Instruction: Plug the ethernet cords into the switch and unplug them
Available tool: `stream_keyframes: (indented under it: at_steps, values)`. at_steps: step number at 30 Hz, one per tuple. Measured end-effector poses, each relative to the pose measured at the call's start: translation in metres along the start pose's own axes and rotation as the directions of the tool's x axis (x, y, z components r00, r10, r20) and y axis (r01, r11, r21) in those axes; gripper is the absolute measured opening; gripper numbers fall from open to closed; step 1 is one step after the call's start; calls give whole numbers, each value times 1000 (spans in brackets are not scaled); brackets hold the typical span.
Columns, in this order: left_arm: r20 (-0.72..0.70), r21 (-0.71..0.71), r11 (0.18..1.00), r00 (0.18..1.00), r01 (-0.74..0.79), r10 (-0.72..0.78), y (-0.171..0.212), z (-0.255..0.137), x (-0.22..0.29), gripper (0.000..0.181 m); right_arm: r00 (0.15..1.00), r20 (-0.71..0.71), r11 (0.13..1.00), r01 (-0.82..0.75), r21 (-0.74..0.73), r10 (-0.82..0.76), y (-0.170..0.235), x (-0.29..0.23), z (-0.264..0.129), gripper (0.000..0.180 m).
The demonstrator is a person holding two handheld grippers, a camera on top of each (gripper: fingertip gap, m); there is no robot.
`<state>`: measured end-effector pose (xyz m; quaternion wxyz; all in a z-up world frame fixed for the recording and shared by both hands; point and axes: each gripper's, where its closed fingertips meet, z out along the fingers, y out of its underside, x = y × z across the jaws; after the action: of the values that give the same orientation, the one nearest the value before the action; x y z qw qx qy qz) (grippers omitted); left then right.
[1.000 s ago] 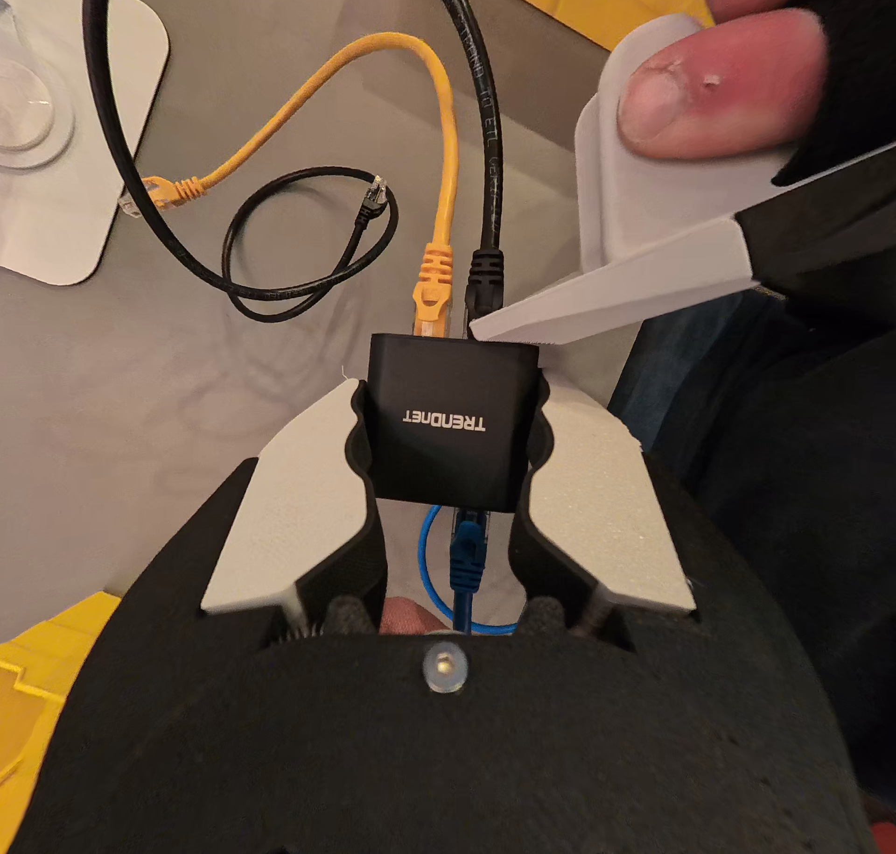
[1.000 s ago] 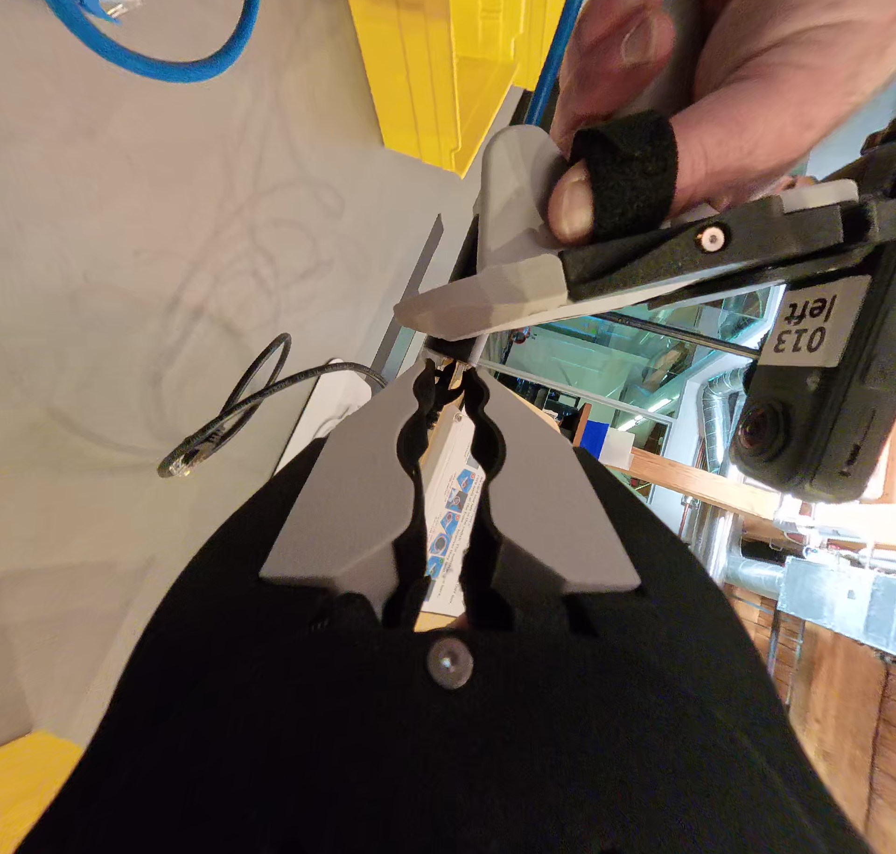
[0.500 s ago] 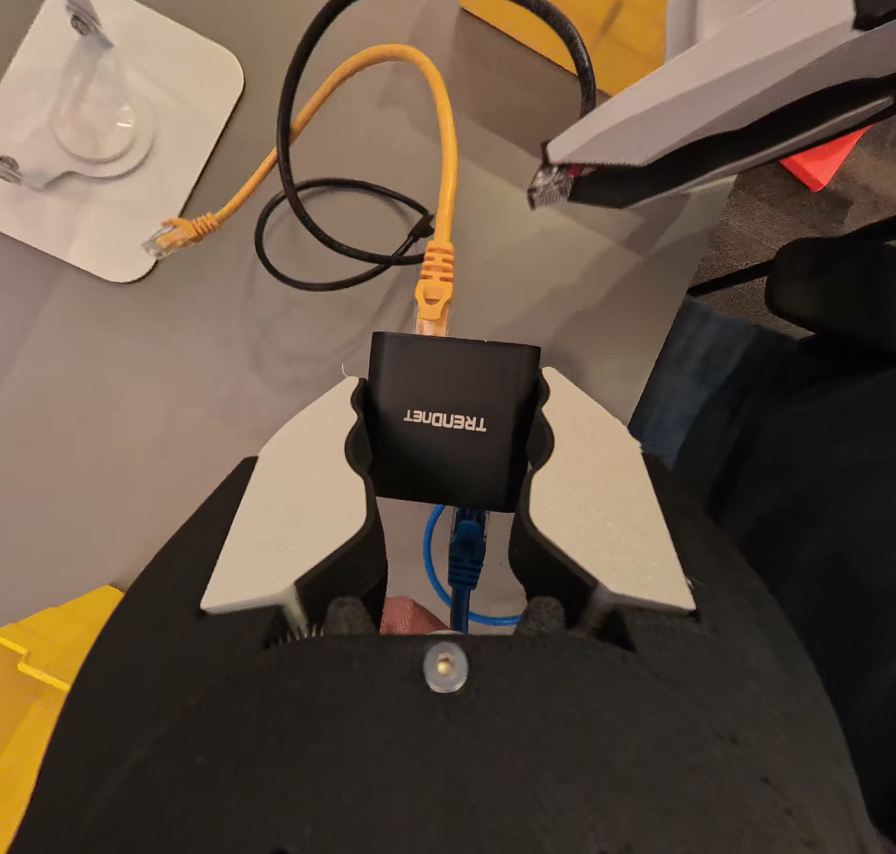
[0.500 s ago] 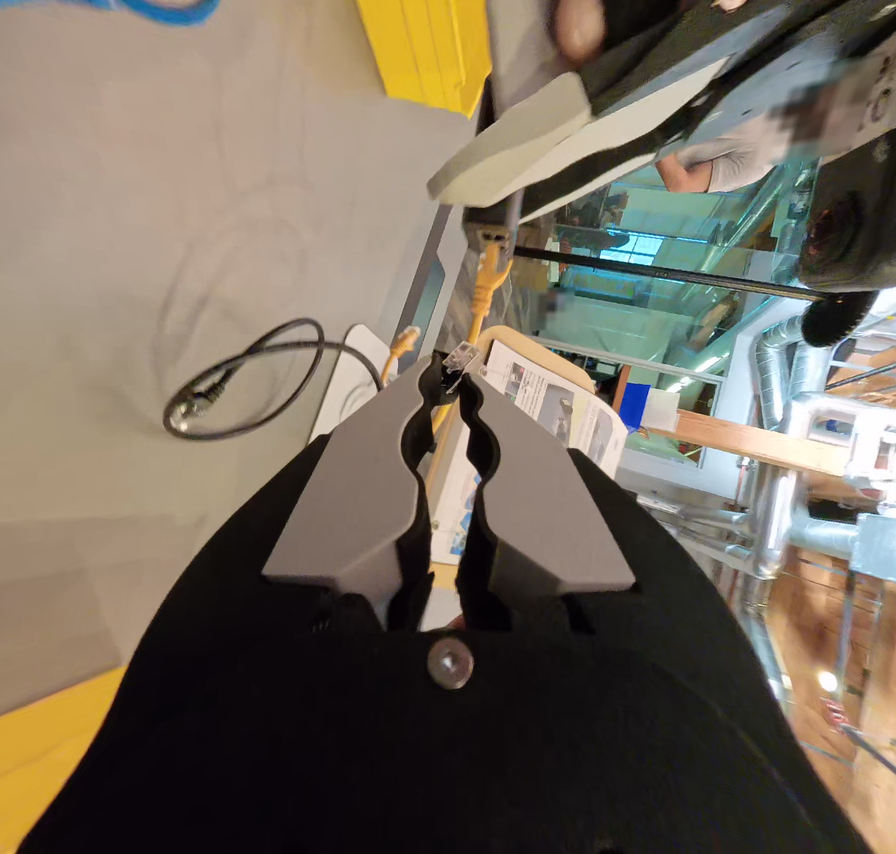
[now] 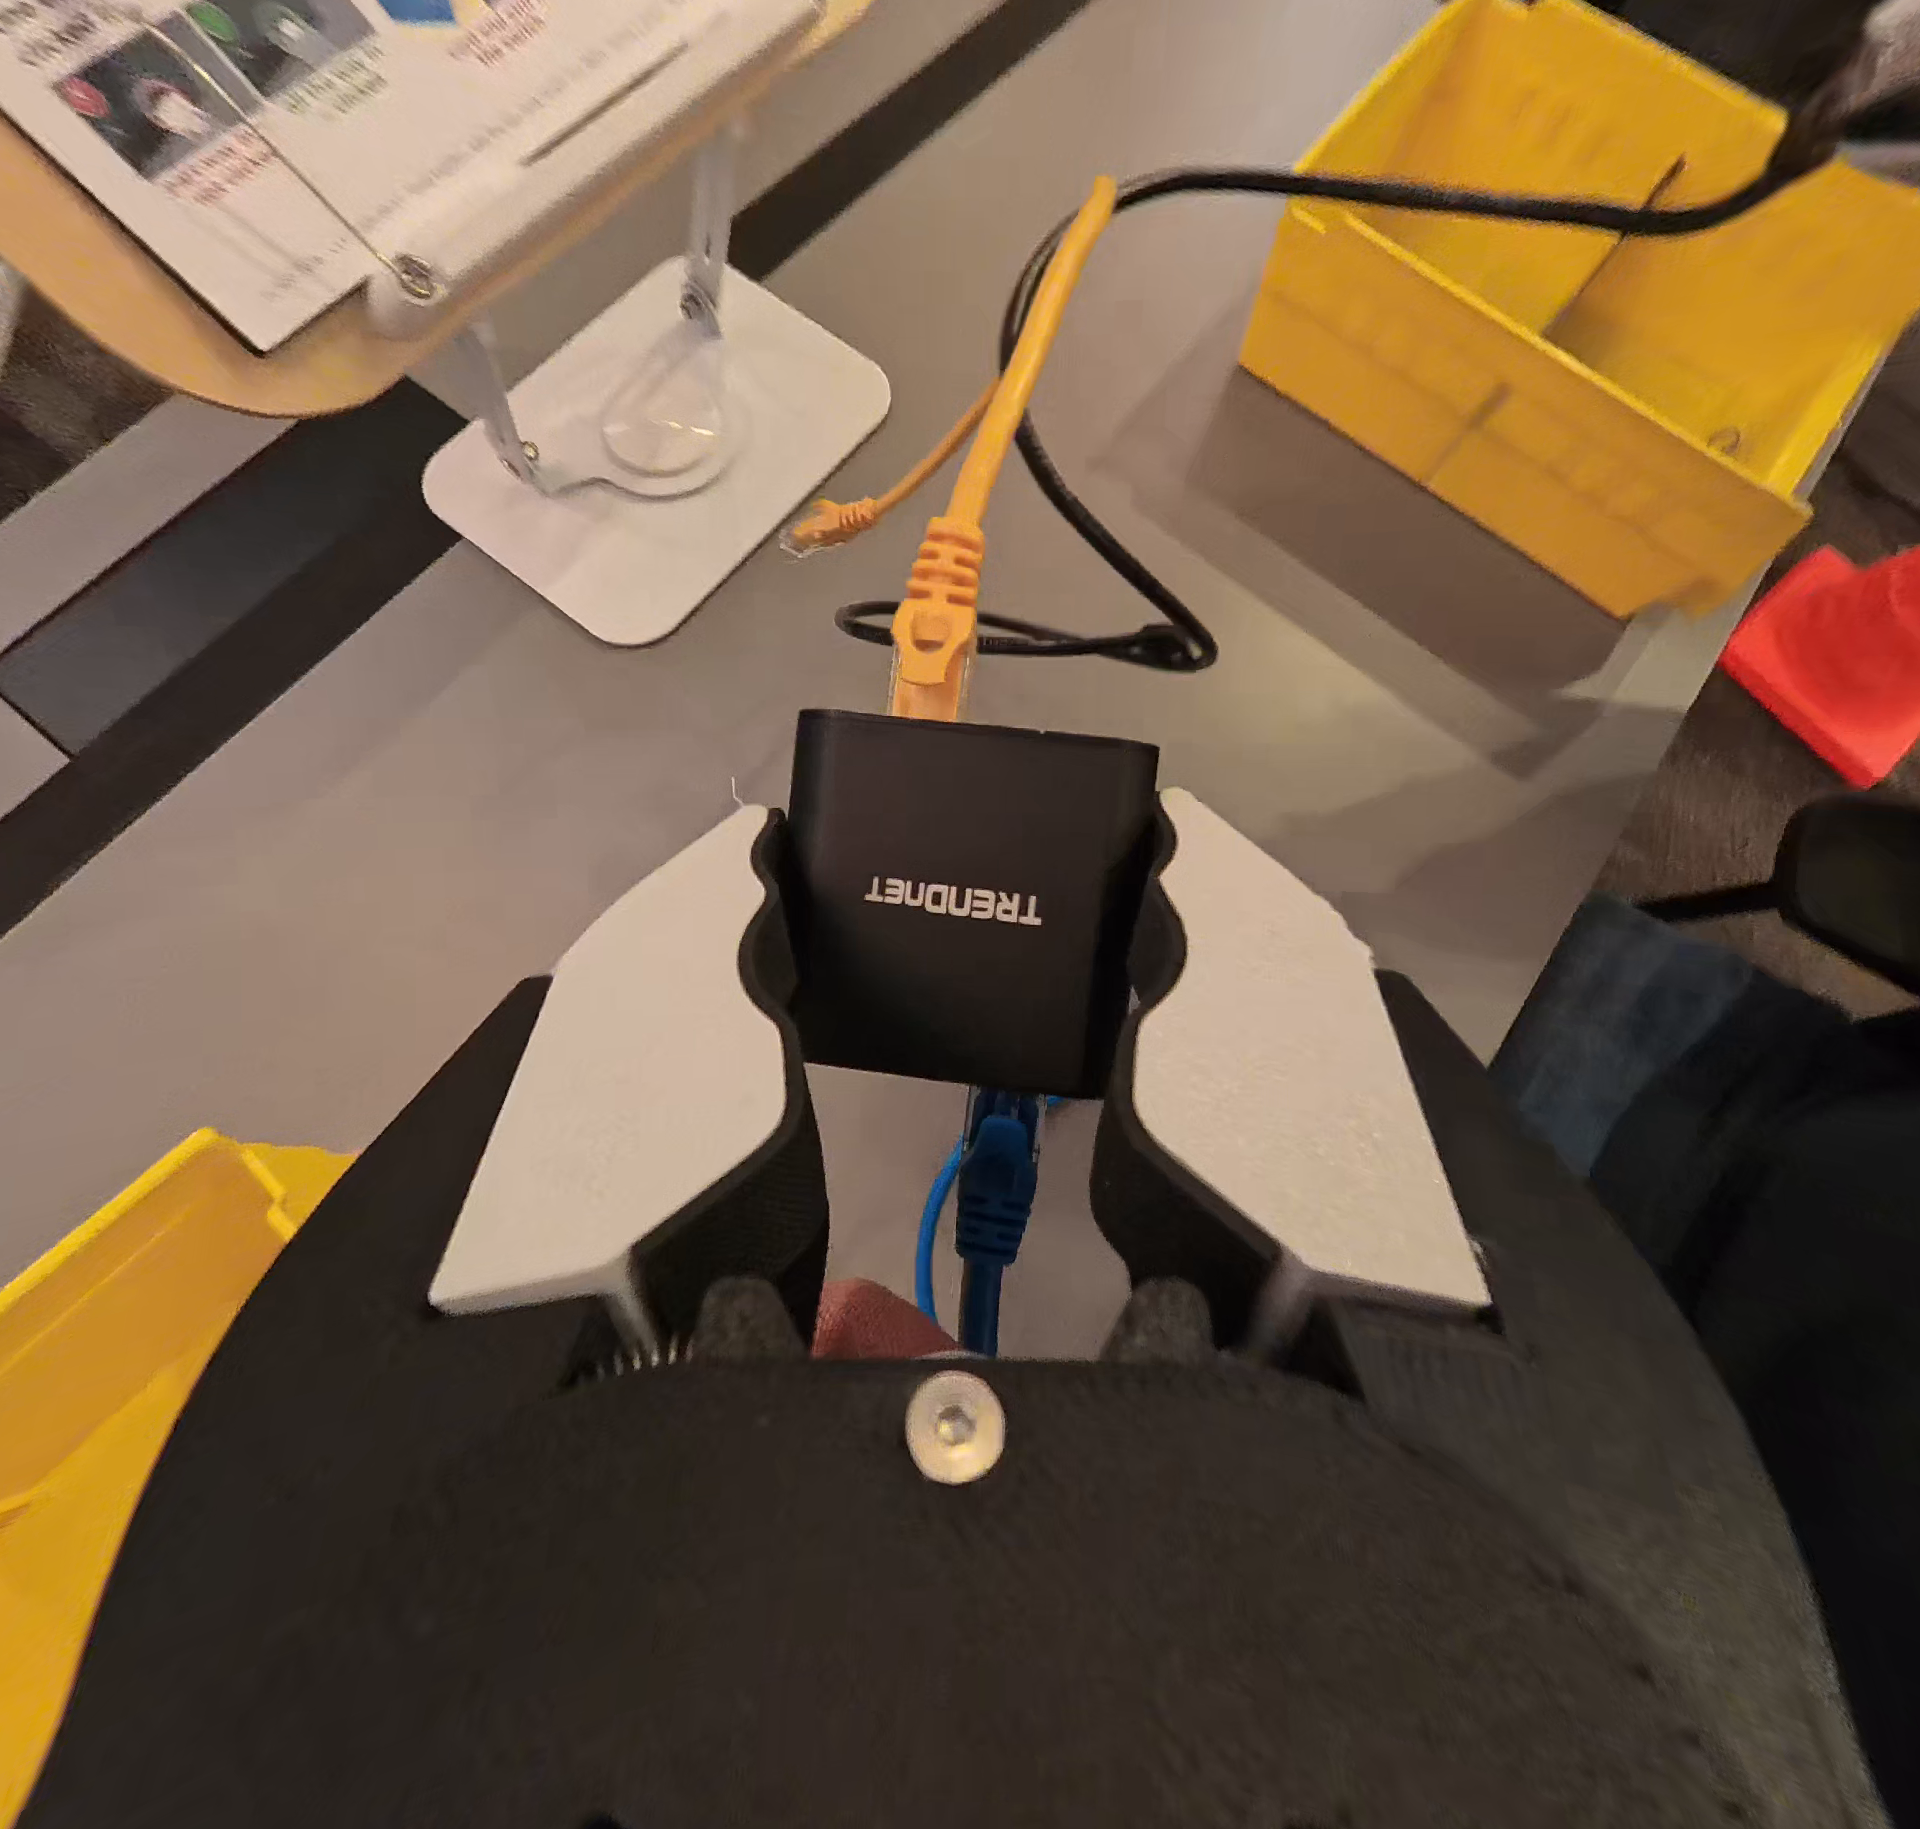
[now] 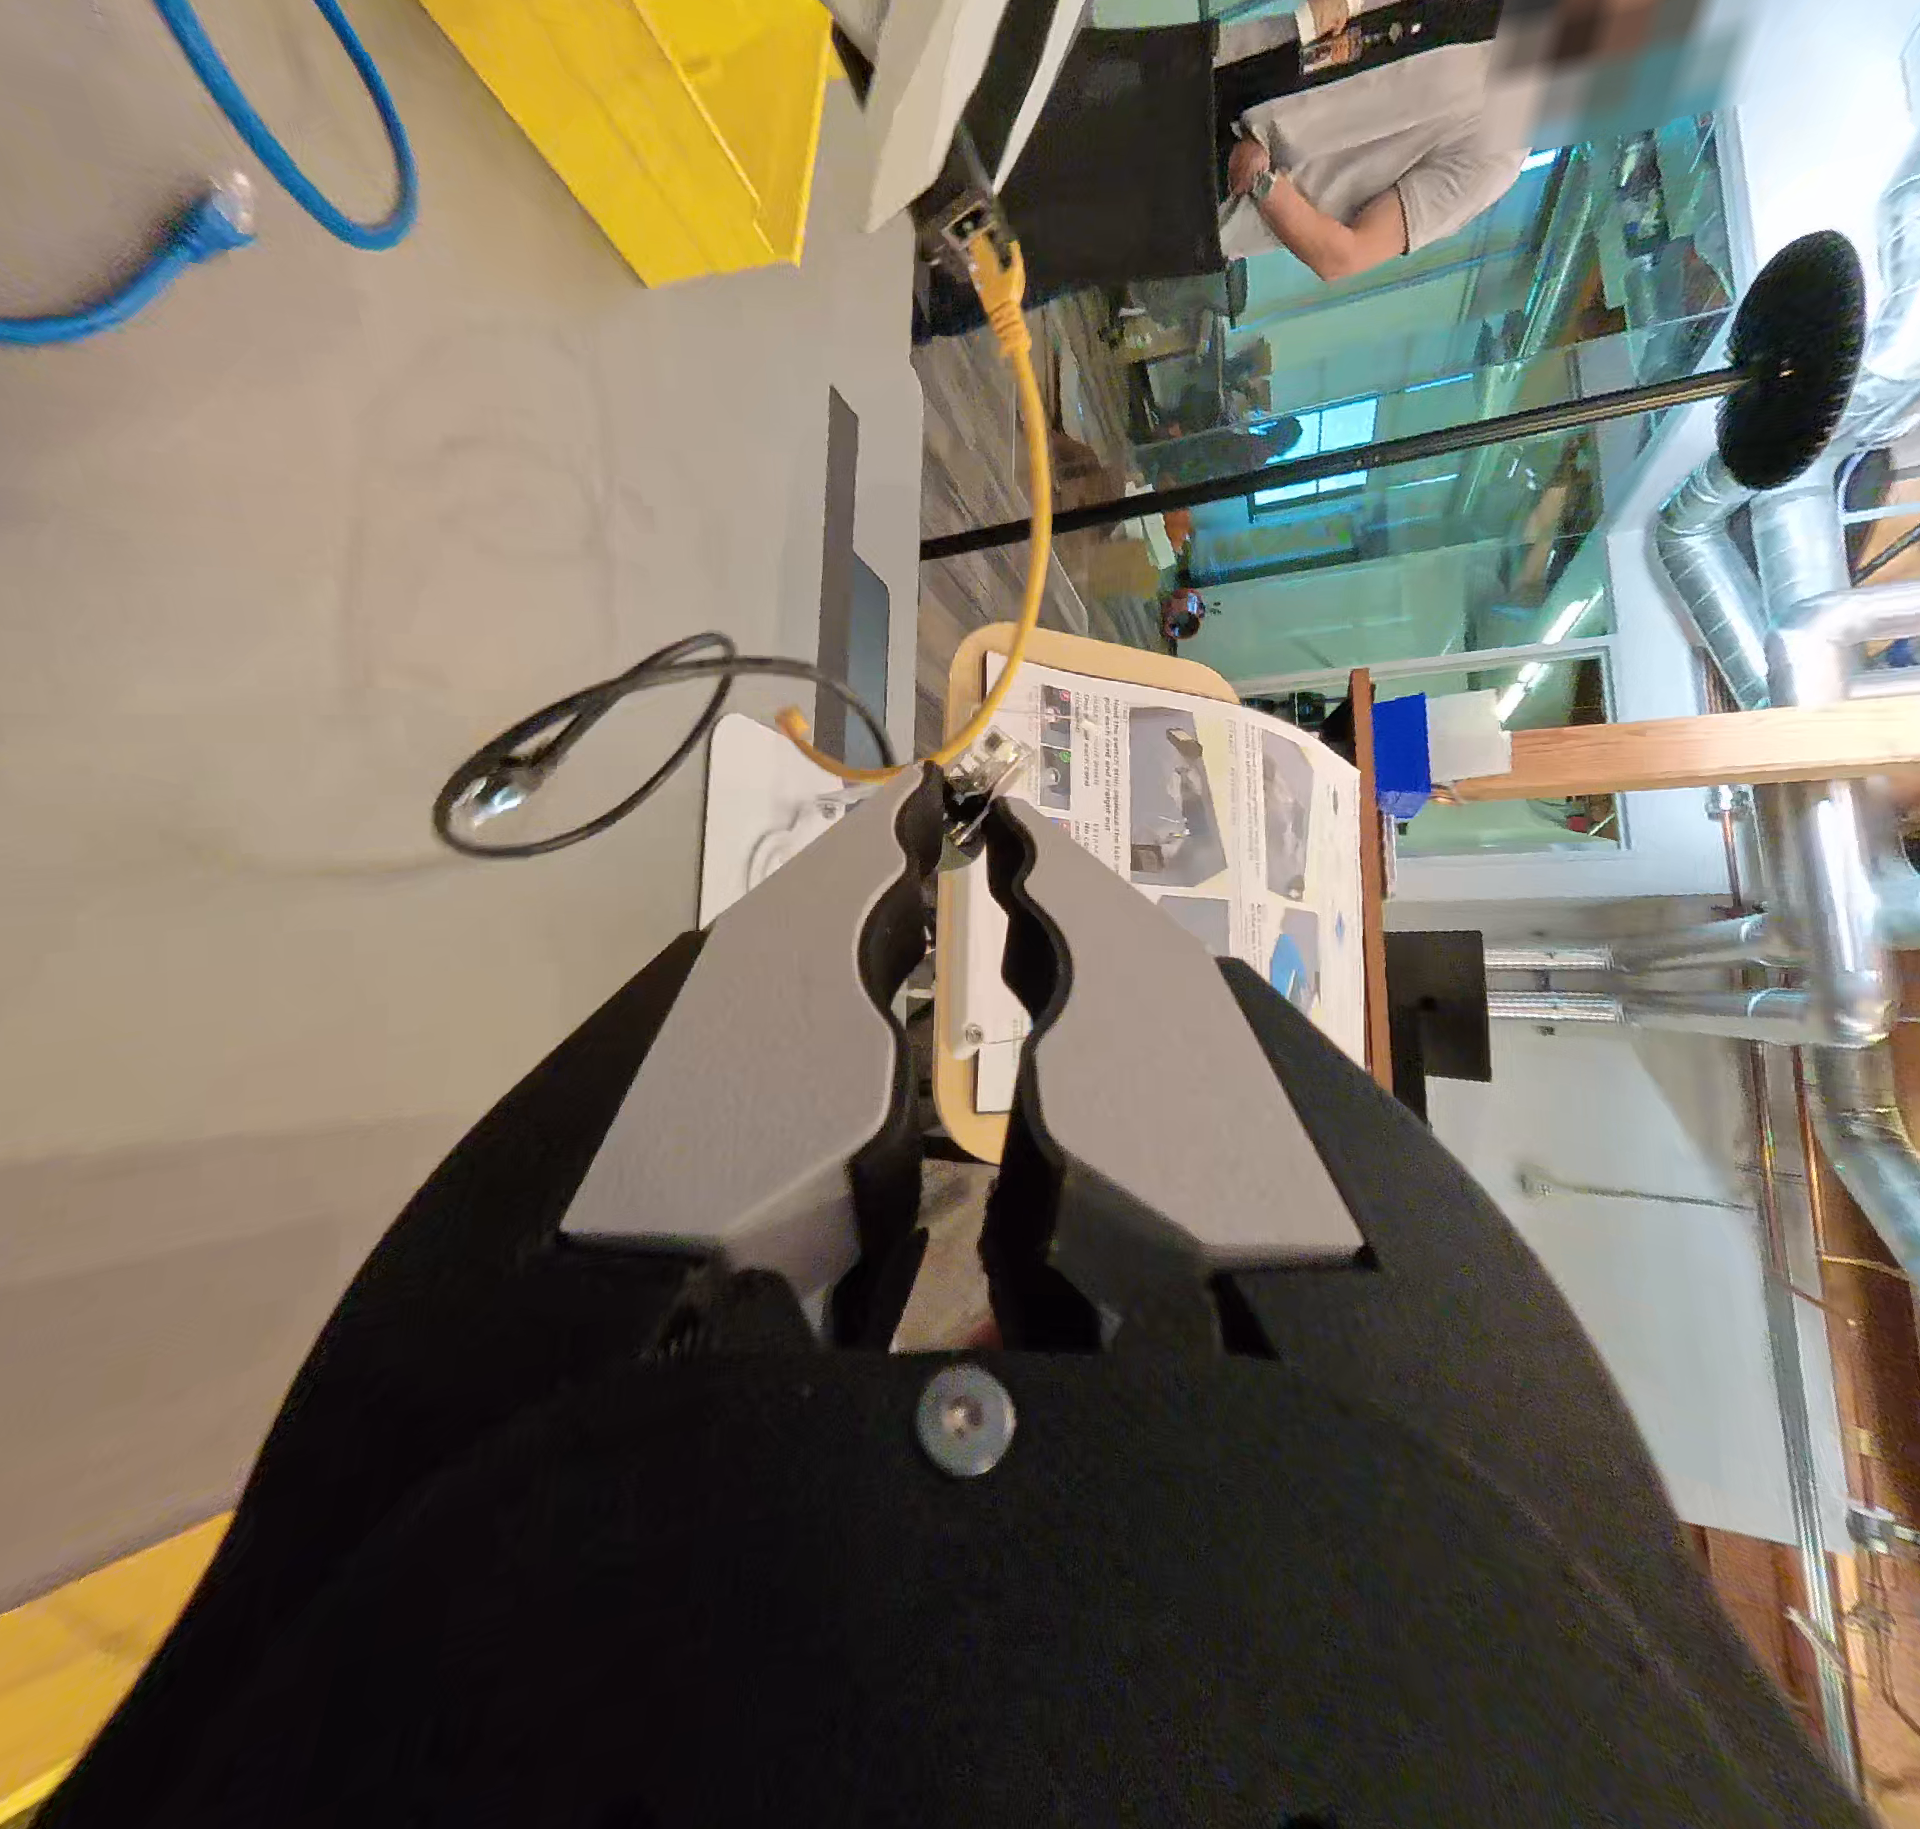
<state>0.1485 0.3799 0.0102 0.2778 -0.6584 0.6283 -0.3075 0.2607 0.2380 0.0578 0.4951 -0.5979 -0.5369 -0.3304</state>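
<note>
My left gripper [image 5: 966, 813] is shut on the sides of a small black switch [image 5: 956, 969] and holds it above the grey table [image 5: 312, 844]. An orange cord [image 5: 935, 616] is plugged into the switch's far side and a blue cord [image 5: 997, 1187] into its near side. My right gripper [image 6: 951, 803] is shut on the clear plug [image 6: 987, 771] of the black cord [image 5: 1351, 190], away from the switch. The cord's other end lies looped on the table [image 6: 582, 761]. The switch [image 6: 961, 231] with the orange cord [image 6: 1034, 491] also shows in the right wrist view.
A yellow bin [image 5: 1538, 325] stands at the table's right edge and another [image 5: 104, 1364] at the near left. A sign stand with a white base [image 5: 665, 470] is at the back left. A red object [image 5: 1839, 657] lies on the floor. A person [image 6: 1382, 148] stands in the background. Some 20 cm of space lies between my two pairs of fingers.
The right gripper has pulled the black plug out of the switch and carried it away to the upper right. The left gripper has risen with the switch, orange and blue cords still plugged in.
</note>
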Motion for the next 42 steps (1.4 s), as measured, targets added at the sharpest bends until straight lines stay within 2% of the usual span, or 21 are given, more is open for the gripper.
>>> stream_keyframes:
  at_steps: [3, 8, 11, 16, 23, 28, 32, 36, 42]
  values:
    - [28, 29, 999, 999, 30, -30, -2, -5, -13, 63, 999, 15, 999, -34, 39, 33, -4, 1, -12, 4]
    - [29, 19, 998, 998, 58, -58, 6, 0, -25, 63, 992, -66, 994, -104, 45, 107, 6, 30, -36, 4]
    - [-11, 11, 1000, 1000, -21, 21, 6, 2, -6, 63, 987, -109, 993, -114, 5, 114, 21, 44, -38, 4]
    - [-72, -24, 976, 974, -217, 215, 2, 17, 47, 63, 980, -61, 981, -185, 66, 189, 14, 51, -5, 5]
    - [-218, -38, 912, 894, -408, 391, 9, 46, 129, 63, 929, 16, 920, -370, 133, 371, -1, 55, 57, 4]
    - [-269, -75, 849, 831, -522, 487, 31, 55, 156, 63, 925, -32, 922, -375, 91, 379, 13, 69, 77, 4]
    - [-225, -94, 866, 857, -492, 463, 41, 46, 134, 63, 913, -97, 917, -392, 73, 397, 29, 95, 47, 4]
    - [-159, -91, 893, 891, -442, 425, 44, 33, 105, 63, 899, -202, 919, -394, 15, 389, 46, 129, -10, 4]
    - [-69, -64, 907, 909, -416, 411, 37, 15, 73, 63, 835, -387, 900, -434, -26, 391, 64, 182, -101, 3]
